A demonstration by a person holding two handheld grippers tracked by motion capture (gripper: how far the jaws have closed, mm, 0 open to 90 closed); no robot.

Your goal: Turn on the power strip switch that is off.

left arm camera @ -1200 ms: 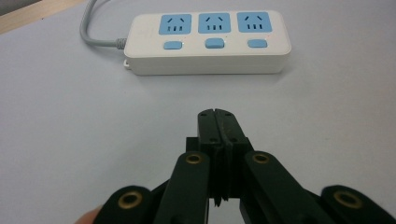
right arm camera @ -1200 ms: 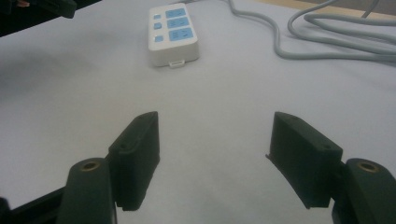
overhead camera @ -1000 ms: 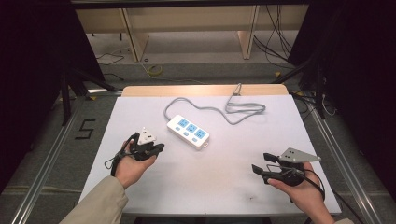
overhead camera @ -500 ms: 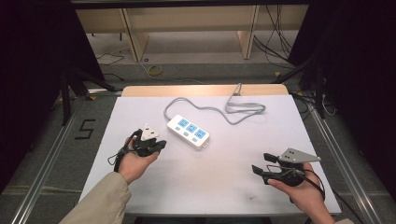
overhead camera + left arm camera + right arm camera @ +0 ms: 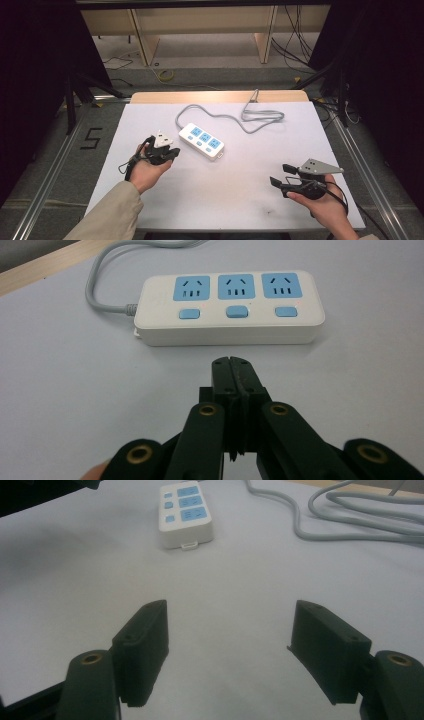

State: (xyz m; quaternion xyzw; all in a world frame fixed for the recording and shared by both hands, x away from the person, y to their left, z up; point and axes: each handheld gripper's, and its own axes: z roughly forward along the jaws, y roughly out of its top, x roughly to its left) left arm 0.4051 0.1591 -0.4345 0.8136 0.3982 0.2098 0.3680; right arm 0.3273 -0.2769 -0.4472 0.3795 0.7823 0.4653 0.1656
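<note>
My left gripper has its jaws pressed together on nothing, and the white power strip lies flat on the white table just ahead of the tips, its three blue sockets and three blue buttons facing up and its grey cord leaving from the end off to my left. My right gripper has its jaws spread wide and empty; from there I see the strip well ahead and to the left.

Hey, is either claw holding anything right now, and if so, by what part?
Nothing is held. The left claw is shut on itself, short of the power strip; the right claw is open over the table.
</note>
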